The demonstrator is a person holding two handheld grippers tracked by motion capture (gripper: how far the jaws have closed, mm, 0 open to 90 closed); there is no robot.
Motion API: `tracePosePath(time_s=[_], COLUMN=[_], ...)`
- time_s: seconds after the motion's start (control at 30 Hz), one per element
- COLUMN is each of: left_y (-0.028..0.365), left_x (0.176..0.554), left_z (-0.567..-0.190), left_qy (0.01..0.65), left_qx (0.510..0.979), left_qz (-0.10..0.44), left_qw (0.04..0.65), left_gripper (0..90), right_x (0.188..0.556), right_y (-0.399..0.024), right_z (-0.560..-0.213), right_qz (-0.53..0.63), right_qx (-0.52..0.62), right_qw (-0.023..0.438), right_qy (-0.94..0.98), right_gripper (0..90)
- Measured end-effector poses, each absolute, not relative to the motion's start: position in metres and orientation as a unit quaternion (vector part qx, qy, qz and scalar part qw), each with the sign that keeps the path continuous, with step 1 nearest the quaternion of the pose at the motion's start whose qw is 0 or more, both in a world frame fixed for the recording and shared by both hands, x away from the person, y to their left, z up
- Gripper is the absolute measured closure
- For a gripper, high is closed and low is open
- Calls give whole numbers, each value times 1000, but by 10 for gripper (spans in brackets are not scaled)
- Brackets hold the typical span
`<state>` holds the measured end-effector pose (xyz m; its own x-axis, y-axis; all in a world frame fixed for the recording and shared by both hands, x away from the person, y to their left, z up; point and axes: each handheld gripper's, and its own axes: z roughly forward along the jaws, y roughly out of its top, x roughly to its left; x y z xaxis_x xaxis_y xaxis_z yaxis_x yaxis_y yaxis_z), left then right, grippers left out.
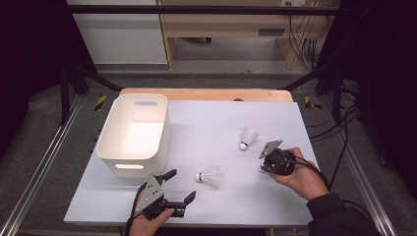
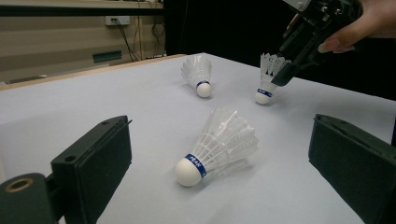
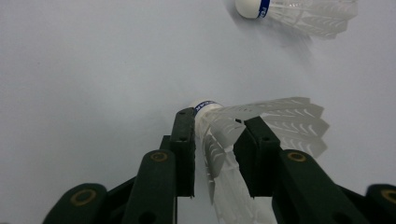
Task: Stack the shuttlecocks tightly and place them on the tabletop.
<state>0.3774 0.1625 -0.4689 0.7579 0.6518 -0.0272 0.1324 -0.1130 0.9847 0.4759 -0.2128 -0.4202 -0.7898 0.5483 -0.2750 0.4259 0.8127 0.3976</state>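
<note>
Three white feather shuttlecocks with blue bands are on the pale table [image 1: 206, 123]. My right gripper [image 3: 217, 119] is shut on one shuttlecock [image 3: 275, 116], its pads pressing the feather skirt just behind the cork. From the left gripper view that shuttlecock [image 2: 266, 84] stands cork down under the right gripper [image 2: 282, 77]. From above, the right gripper [image 1: 264, 166] sits at the table's right. A second shuttlecock [image 1: 210, 176] lies on its side just ahead of my open left gripper [image 1: 179, 186]; that shuttlecock [image 2: 217, 144] shows between the wide jaws. The third [image 1: 248, 137] lies farther back.
A white plastic bin [image 1: 133, 132] with handle slots stands at the table's left, close to the left gripper. A wooden board edge [image 1: 206, 93] runs along the far side. Dark frame bars and cables flank the table.
</note>
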Motion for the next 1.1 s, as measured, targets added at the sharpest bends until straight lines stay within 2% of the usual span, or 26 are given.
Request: tracePosePath(time_s=[0.37, 0.53, 0.67, 0.93, 1.1], left_y=[163, 164, 164, 165, 166], left_x=[378, 378, 379, 380, 380], left_z=[-469, -469, -470, -471, -471], left_qy=[275, 277, 279, 283, 285], left_qx=[714, 714, 714, 715, 714], left_qz=[215, 218, 220, 222, 222], left_qw=[606, 605, 603, 600, 600], left_gripper=[58, 58, 58, 58, 58], right_x=[470, 466, 457, 443, 444], right_y=[-223, -229, -229, -206, -187], right_z=[-424, -427, -426, -444, -458], right_qz=[189, 213, 278, 414, 447], right_qx=[275, 284, 298, 323, 326], right_qw=[164, 163, 160, 99, 66], right_qy=[928, 920, 899, 845, 830], right_gripper=[870, 881, 881, 884, 887])
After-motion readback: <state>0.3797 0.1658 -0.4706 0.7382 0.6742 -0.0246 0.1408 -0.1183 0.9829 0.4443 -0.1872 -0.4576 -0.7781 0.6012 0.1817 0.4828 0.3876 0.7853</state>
